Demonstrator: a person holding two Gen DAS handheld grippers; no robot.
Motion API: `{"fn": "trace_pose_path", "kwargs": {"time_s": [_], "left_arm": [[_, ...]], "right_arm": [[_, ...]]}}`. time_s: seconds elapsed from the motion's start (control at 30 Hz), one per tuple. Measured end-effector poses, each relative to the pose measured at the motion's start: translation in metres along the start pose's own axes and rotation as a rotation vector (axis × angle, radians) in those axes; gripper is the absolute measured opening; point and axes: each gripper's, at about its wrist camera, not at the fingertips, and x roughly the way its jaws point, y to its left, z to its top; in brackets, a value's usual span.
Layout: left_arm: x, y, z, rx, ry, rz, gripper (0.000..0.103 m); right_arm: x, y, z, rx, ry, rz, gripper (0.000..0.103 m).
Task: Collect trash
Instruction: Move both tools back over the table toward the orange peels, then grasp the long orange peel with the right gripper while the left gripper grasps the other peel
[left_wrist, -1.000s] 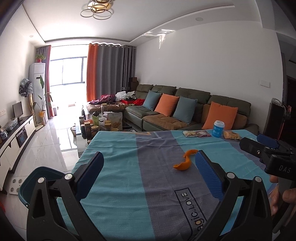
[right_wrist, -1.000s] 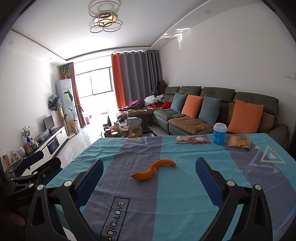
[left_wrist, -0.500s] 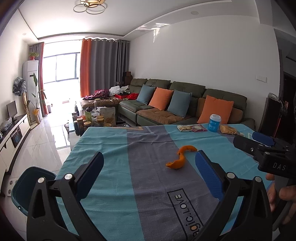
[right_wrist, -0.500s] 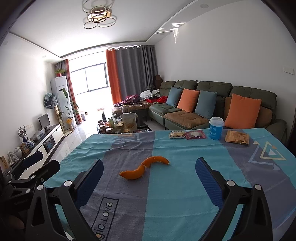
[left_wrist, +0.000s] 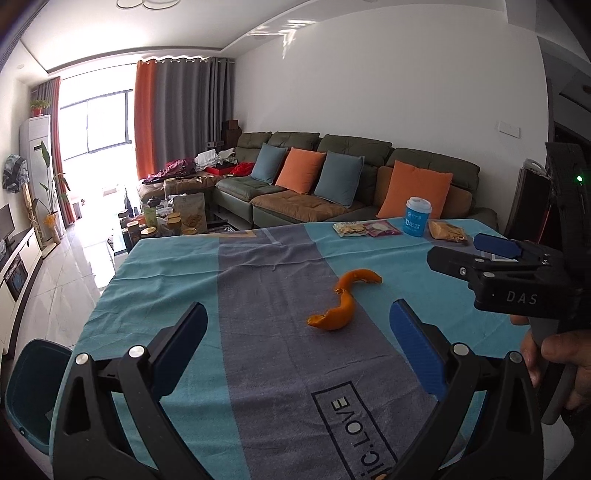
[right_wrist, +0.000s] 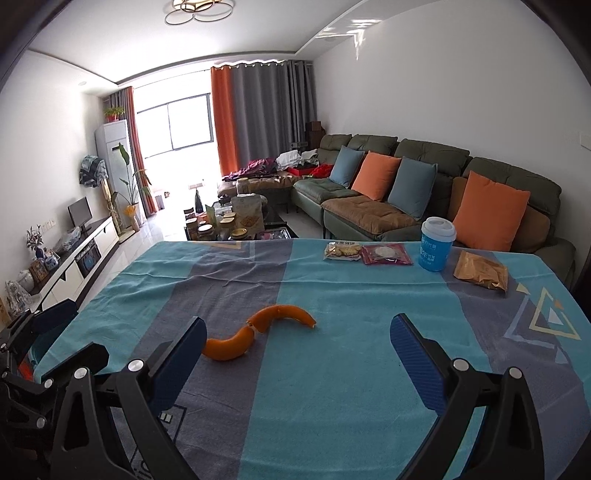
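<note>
A curled orange peel (left_wrist: 341, 302) lies on the teal and grey tablecloth (left_wrist: 266, 295), near the table's middle; it also shows in the right wrist view (right_wrist: 258, 330). My left gripper (left_wrist: 299, 350) is open and empty, just short of the peel. My right gripper (right_wrist: 299, 354) is open and empty, with the peel ahead of its left finger. The right gripper shows at the right of the left wrist view (left_wrist: 495, 258). A dark teal bin (left_wrist: 33, 384) stands on the floor by the table's left near corner.
At the table's far side lie snack packets (right_wrist: 341, 252) (right_wrist: 386, 254) (right_wrist: 480, 273) and a blue lidded cup (right_wrist: 436, 243). A sofa with cushions (right_wrist: 406, 192) stands behind the table. A cluttered coffee table (right_wrist: 229, 221) and a TV cabinet (right_wrist: 74, 258) are further left.
Both grippers have moved forward and lower over the table; the peel is nearer in both views. Both stay open.
</note>
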Motion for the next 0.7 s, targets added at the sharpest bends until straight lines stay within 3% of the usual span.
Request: {"fn": "trace_pose_path", "kwargs": {"time_s": [0.4, 0.7], "left_arm": [[0.079, -0.013, 0.006, 0.009, 0.118, -0.071, 0.097], [0.129, -0.009, 0.005, -0.042, 0.276, -0.135, 0.097]], "right_arm": [[0.080, -0.009, 0.014, -0.044, 0.170, 0.039, 0.094], [0.128, -0.016, 0.015, -0.042, 0.319, 0.113, 0.076]]}}
